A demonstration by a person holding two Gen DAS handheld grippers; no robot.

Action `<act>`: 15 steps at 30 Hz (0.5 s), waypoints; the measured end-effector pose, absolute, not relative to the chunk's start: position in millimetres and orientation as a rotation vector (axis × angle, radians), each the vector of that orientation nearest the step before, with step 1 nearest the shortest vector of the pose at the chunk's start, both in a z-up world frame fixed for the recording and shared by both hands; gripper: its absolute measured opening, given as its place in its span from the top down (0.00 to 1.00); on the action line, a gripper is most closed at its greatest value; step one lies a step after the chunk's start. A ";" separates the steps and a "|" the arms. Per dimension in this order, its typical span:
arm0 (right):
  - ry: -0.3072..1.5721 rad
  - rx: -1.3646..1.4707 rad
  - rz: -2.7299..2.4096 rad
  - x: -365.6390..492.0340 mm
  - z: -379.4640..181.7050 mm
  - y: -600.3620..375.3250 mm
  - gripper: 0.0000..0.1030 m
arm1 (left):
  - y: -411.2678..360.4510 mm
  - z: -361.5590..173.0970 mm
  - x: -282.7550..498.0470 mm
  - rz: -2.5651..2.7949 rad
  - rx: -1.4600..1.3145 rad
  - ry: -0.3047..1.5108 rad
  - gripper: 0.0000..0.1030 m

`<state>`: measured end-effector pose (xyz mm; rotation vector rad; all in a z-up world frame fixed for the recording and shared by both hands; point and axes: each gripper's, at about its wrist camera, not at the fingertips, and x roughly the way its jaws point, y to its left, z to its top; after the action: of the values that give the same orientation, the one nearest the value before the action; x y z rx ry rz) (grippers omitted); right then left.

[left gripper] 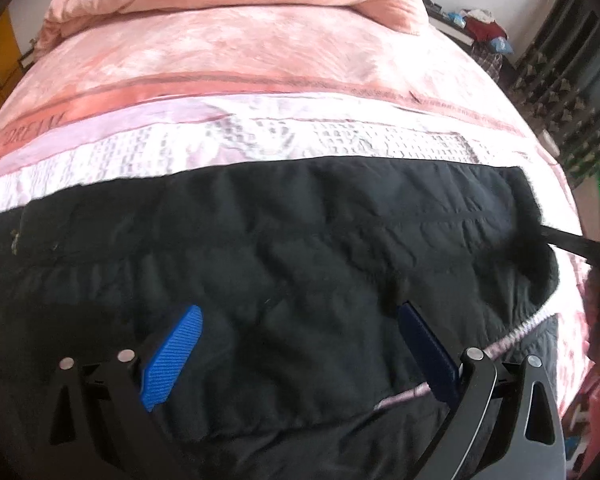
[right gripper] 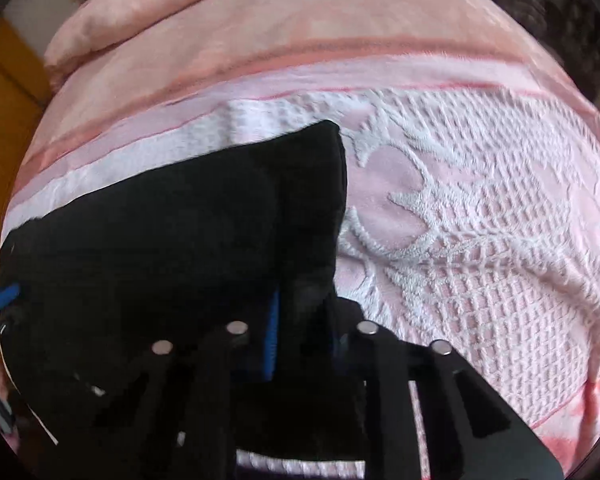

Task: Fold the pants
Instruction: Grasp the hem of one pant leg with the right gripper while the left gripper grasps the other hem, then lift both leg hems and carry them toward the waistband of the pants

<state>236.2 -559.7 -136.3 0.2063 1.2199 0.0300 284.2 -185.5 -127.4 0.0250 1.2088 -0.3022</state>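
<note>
Black pants [left gripper: 284,248] flat on pink bedspread [left gripper: 260,60], long axis left-right; left gripper [left gripper: 300,344] spread wide, hovering over near half; right gripper [right gripper: 300,344] pinching right-hand edge, nearer for fold leftward.

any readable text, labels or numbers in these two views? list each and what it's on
"DREAM": upside-down lettering on the darker pink band of the bedspread, left wrist view; more letters before it run off the frame edge and blur, unreadable.
Black pants: no label or print visible.
Right wrist view: no text at all.
</note>
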 end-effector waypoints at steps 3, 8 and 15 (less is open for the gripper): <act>1.136 0.174 0.082 213.1 -108.3 -555.3 0.89 | -200.5 -125.7 292.4 -0.326 0.073 1.176 0.04; 0.948 0.082 0.239 165.8 -52.4 -547.3 0.90 | -225.9 -106.6 318.9 -0.529 0.159 1.088 0.04; 0.840 -0.027 0.352 153.4 -21.4 -527.5 0.90 | -263.7 -107.2 356.2 -0.838 0.334 1.111 0.04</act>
<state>153.4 -527.5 -21.4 -0.0270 0.8396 0.3516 356.2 -263.7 -107.2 0.3338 1.1114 -0.8382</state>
